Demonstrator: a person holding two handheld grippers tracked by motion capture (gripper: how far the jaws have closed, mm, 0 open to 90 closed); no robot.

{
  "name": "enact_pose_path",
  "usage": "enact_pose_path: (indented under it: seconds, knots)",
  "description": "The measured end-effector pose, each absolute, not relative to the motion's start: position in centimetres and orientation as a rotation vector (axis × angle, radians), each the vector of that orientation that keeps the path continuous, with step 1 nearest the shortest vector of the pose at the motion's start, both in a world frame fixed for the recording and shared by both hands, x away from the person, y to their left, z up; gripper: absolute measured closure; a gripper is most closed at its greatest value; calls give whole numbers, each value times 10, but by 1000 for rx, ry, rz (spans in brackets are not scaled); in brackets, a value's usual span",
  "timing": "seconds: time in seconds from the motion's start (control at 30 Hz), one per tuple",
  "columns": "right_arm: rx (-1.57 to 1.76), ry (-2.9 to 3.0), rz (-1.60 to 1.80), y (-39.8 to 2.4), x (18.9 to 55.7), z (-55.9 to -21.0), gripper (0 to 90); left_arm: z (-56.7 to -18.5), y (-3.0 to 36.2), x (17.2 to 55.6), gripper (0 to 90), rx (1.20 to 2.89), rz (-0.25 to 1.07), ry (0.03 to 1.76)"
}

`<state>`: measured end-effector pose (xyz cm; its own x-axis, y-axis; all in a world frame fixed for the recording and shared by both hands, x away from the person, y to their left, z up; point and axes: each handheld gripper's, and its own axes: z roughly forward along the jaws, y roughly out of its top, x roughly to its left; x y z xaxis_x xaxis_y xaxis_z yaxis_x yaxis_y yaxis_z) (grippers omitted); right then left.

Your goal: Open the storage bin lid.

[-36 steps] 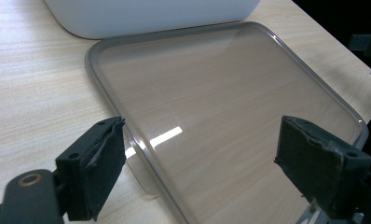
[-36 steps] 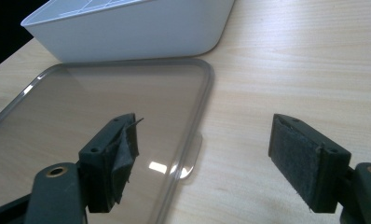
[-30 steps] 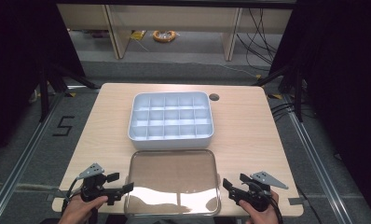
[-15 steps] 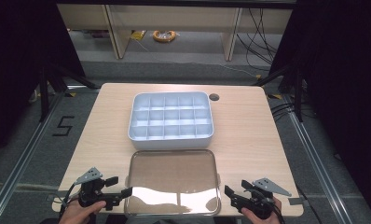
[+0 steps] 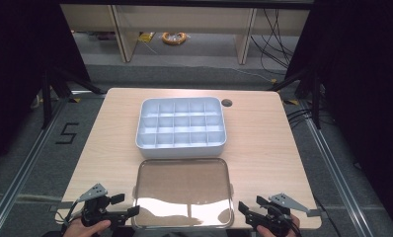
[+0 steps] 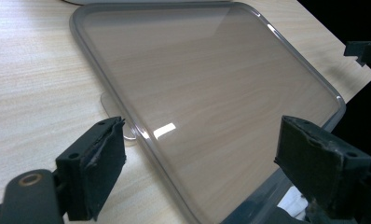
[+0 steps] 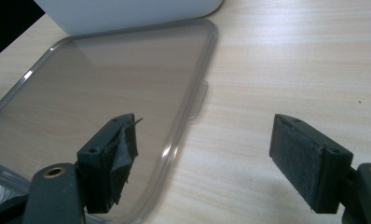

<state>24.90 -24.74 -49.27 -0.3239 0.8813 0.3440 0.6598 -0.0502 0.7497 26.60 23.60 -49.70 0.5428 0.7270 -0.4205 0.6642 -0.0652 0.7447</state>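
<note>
At table's near edge, clear lid (image 5: 182, 190), left gripper (image 5: 125, 206) and right gripper (image 5: 250, 210) both spread wide

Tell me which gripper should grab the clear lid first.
Probably left. The left gripper hangs open right at the clear lid's near-left corner, with the rim and its small tab between its jaws. The right gripper is open too, but apart from the lid's edge.

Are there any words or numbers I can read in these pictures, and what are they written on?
"5" – a dark number marked on the grey floor left of the wooden table, in the high view.
No words or numbers can be read on the white compartment box, the clear lid or the grippers.
</note>
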Motion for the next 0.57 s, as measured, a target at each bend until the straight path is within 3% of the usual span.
enact_pose_path:
  seconds: [0.57]
  knots:
    - [1673, 2019, 1312, -252, 250, -497, 240, -499, 237, 267, 150, 1774, 69, 1171]
